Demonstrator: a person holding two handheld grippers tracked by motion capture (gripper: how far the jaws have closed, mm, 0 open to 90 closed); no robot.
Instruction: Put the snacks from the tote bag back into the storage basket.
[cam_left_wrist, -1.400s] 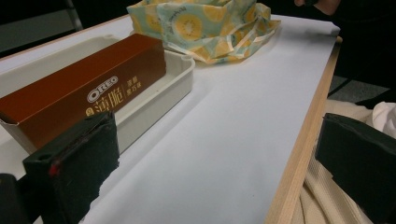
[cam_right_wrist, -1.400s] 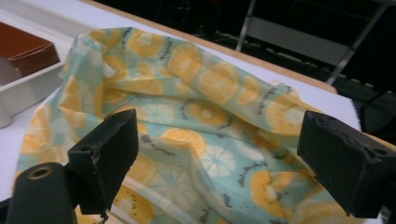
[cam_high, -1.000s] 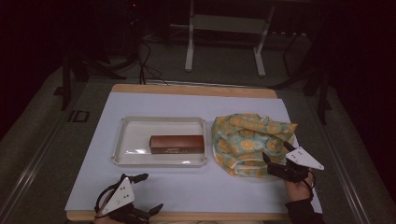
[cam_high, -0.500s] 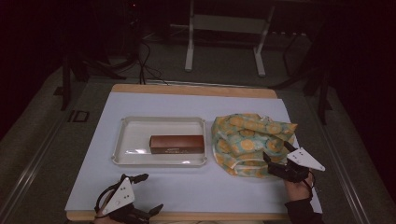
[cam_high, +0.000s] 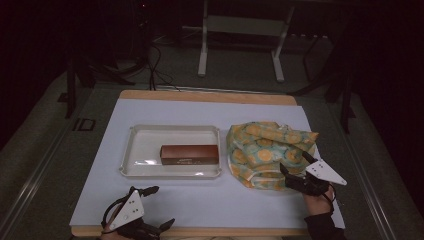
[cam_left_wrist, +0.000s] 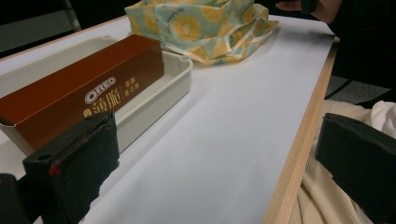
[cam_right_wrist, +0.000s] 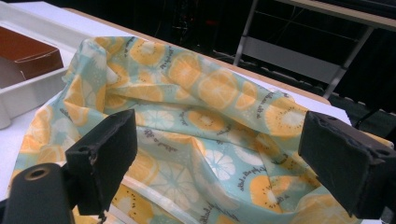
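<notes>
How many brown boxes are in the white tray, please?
1. The brown box lies in the right part of the white tray, beside the fruit-print bag. Nothing seems hidden.

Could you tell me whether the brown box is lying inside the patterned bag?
No, the brown box lies in the white tray, beside the patterned bag and apart from it.

— Where does the box (cam_high: 189, 154) sit?
— It lies in the tray (cam_high: 137, 145), toward its right side, on the table (cam_high: 210, 197).
— And the cloth bag (cam_high: 266, 150)?
— Just right of the tray, on the table's right half.
</notes>
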